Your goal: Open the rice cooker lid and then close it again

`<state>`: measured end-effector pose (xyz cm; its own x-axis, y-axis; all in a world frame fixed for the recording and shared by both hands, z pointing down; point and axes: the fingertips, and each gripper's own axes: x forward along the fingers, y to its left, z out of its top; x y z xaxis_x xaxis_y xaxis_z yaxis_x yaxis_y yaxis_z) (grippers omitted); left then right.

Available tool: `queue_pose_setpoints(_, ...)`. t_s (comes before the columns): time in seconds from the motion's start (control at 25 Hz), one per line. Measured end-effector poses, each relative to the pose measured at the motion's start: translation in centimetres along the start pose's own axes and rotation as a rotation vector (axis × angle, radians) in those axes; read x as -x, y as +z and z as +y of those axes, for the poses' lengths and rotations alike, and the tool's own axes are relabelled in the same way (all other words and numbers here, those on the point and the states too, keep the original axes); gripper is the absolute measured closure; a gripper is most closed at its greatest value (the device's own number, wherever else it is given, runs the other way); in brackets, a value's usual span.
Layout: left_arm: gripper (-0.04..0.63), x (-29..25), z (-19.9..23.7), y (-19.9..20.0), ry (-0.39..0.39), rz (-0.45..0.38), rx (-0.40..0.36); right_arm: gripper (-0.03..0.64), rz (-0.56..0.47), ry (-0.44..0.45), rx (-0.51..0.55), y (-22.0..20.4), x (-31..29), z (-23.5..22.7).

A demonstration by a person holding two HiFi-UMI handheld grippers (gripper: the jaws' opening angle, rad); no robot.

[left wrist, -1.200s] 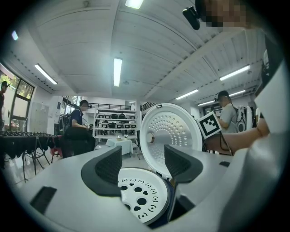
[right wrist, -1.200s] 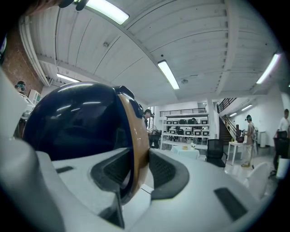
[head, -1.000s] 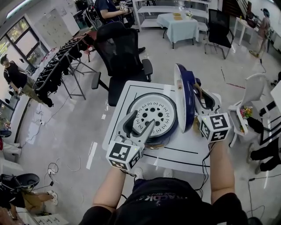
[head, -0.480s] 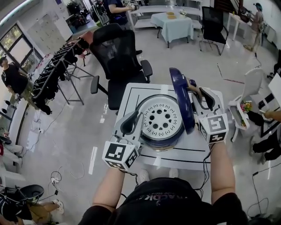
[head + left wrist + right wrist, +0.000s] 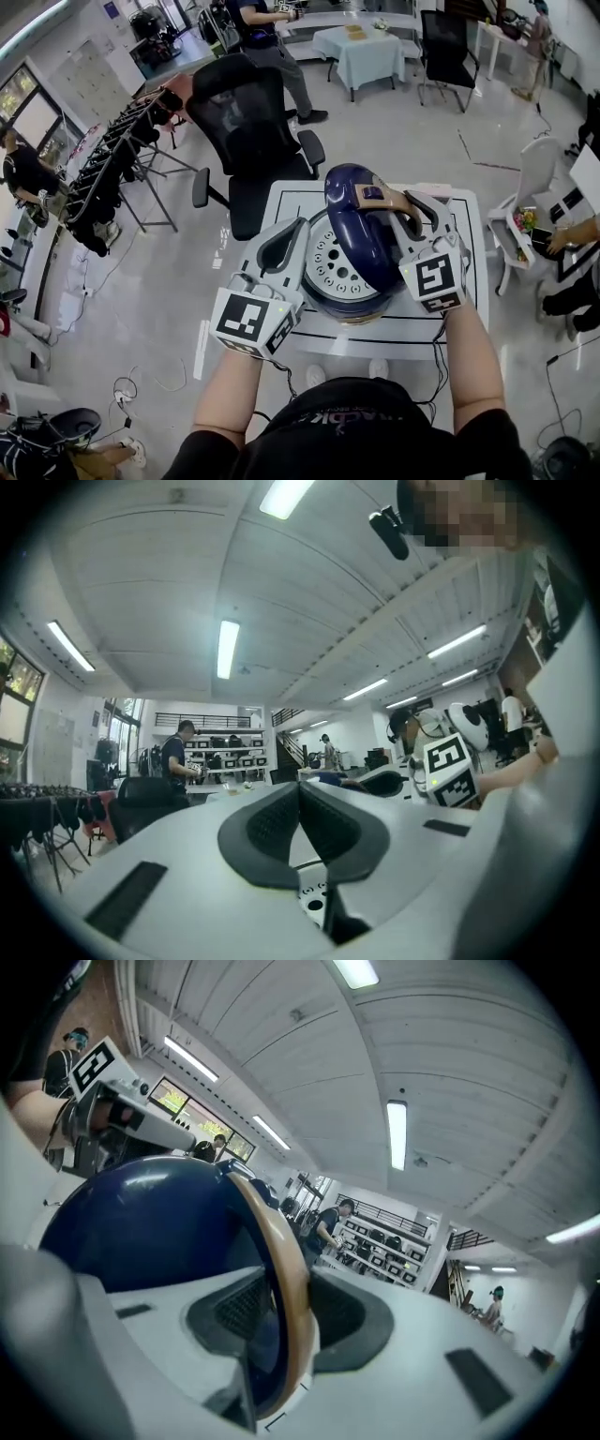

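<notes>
The rice cooker (image 5: 339, 298) stands on a white table (image 5: 467, 281). Its dark blue lid (image 5: 361, 225) with a tan rim (image 5: 281, 1269) leans half lowered over the perforated inner plate (image 5: 333, 262). My right gripper (image 5: 403, 208) holds the lid by its edge. The rim runs between the pads in the right gripper view (image 5: 281, 1312), and the jaws have just been opening a little around it. My left gripper (image 5: 289, 234) is at the cooker's left side, shut with nothing between its pads (image 5: 300, 803).
A black office chair (image 5: 248, 122) stands behind the table and a white chair (image 5: 539, 178) to its right. Racks with dark gear (image 5: 112, 169) line the left. People stand at the room's far end and at the left.
The lid has swung from upright down towards the cooker, with the right gripper following it leftward. The left gripper's jaws have gone from open to shut.
</notes>
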<state>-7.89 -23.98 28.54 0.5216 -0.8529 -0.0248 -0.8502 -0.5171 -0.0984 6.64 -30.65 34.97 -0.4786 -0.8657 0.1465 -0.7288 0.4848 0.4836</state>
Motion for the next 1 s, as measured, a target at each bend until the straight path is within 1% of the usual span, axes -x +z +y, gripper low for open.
queue_pose_setpoints(0.12, 0.592, -1.9, -0.9, 1.9, -0.055, 0.010, -0.067, 0.483, 0.020, 0.009, 0.053, 0.2, -0.5, 0.7)
queue_pose_setpoints(0.2, 0.592, -3.1, -1.4, 2.4, -0.085, 0.026, -0.102, 0.481, 0.032, 0.017, 0.084, 0.4, -0.8, 1.2)
queue_pose_setpoints(0.4, 0.592, -4.7, -2.3, 1.0, -0.120, 0.083, -0.138, 0.479, 0.057, 0.022, 0.158, 0.3, -1.2, 2.4)
queue_pose_setpoints(0.56, 0.592, -5.1, -2.1, -0.3, -0.131, 0.110, -0.138, 0.476, 0.077, 0.032, 0.207, 0.2, -1.6, 3.6)
queue_pose_setpoints(0.76, 0.592, -5.0, -1.3, -2.2, -0.126, 0.147, -0.131, 0.472, 0.104, 0.049, 0.275, -0.3, -2.1, 5.6)
queue_pose_setpoints(1.0, 0.592, -4.3, 0.2, -4.5, -0.123, 0.189, -0.089, 0.466, 0.138, 0.063, 0.335, -0.4, -2.9, 7.5)
